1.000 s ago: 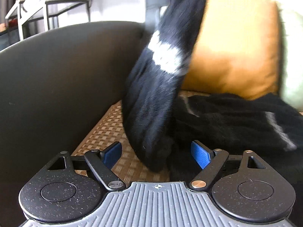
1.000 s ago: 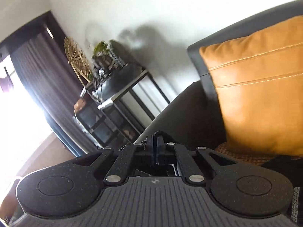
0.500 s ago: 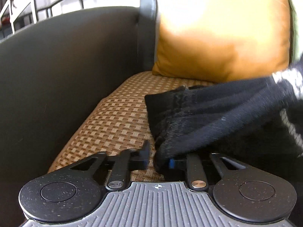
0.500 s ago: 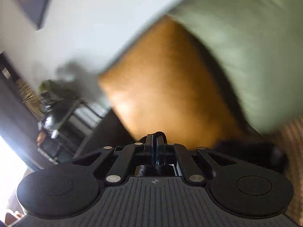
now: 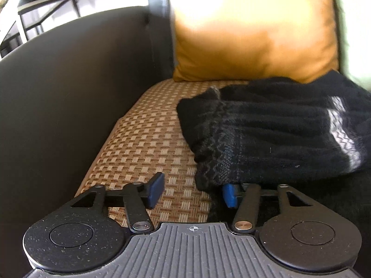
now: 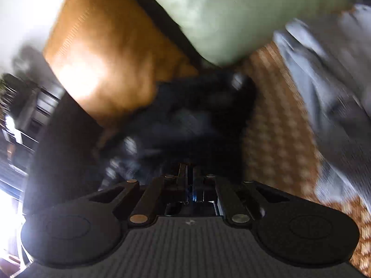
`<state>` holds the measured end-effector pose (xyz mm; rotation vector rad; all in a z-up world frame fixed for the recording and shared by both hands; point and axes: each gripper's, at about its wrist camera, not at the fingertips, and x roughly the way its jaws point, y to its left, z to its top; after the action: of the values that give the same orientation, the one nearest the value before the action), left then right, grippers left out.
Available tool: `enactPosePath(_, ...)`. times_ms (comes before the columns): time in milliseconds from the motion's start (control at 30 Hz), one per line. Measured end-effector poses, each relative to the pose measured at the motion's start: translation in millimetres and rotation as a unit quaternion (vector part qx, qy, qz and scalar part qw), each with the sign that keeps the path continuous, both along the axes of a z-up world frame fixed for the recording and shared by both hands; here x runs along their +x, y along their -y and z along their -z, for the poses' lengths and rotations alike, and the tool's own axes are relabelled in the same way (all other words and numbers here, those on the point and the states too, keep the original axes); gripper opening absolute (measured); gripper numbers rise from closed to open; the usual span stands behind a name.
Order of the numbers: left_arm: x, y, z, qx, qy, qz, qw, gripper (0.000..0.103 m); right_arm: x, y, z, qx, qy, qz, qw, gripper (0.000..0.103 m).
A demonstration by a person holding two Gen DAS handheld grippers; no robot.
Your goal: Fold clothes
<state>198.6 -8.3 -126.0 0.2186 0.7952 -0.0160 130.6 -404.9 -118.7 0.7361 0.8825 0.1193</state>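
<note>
A black knit garment (image 5: 278, 134) with a pale stripe lies folded over itself on the woven seat (image 5: 150, 139). My left gripper (image 5: 192, 192) sits low at its near left corner, jaws wide and opening. The garment's hem drapes over the right blue pad (image 5: 229, 195), while the left pad (image 5: 155, 190) stands free over the seat; neither presses the cloth. In the blurred right wrist view, my right gripper (image 6: 190, 173) points down at the same black garment (image 6: 197, 115). Its fingers are nearly together, just starting to part, with nothing seen between them.
An orange cushion (image 5: 250, 27) and a pale green cushion (image 5: 354, 23) lean against the sofa back. The dark sofa arm (image 5: 69, 104) walls the left side. A grey garment (image 6: 324, 92) lies on the seat to the right. A side table (image 5: 46, 7) stands beyond the arm.
The black garment, hanging upright a second ago, now lies folded on the seat. My left jaws narrowed on its corner, then widened. My right gripper swung down from the wall toward the seat.
</note>
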Motion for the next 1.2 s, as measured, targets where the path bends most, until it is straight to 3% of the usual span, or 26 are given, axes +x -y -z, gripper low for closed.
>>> enactPosePath(200,-20,-11,-13,0.007,-0.01,0.03,0.9995,0.078,-13,-7,-2,-0.053,-0.014,-0.009,0.998,0.022)
enactPosePath(333,-28,-25,-33,-0.016,0.011,0.01,0.9998,0.079,-21,-12,-23,-0.086,0.016,-0.028,0.996,0.046)
enactPosePath(467,-12,-21,-50,-0.035,0.028,-0.01,0.999,0.08,-13,-29,-37,-0.121,0.048,-0.058,0.99,0.046)
enactPosePath(567,9,-5,-53,-0.028,0.033,-0.018,0.9989,0.083,-1,-38,-39,-0.137,0.057,-0.078,0.986,0.046)
enactPosePath(800,51,31,-23,0.042,0.006,-0.027,0.9987,0.083,23,-58,-25,-0.151,0.072,-0.136,0.977,0.046)
enactPosePath(867,54,36,-14,0.062,-0.001,-0.021,0.9978,0.083,30,-60,-18,-0.156,0.054,-0.144,0.976,0.041)
enactPosePath(900,55,38,-10,0.067,-0.005,-0.02,0.9975,0.082,33,-60,-15,-0.158,0.044,-0.149,0.975,0.01)
enactPosePath(933,55,37,-9,0.068,-0.006,-0.021,0.9975,0.082,35,-59,-15,-0.15,0.037,-0.152,0.976,0.003)
enactPosePath(1100,61,27,-5,0.044,-0.01,-0.028,0.9986,0.083,39,-37,-38,-0.104,0.083,-0.126,0.983,0.003)
enactPosePath(1200,63,26,-1,0.034,-0.007,-0.033,0.9988,0.084,52,-31,-30,-0.121,0.06,-0.099,0.986,0.003)
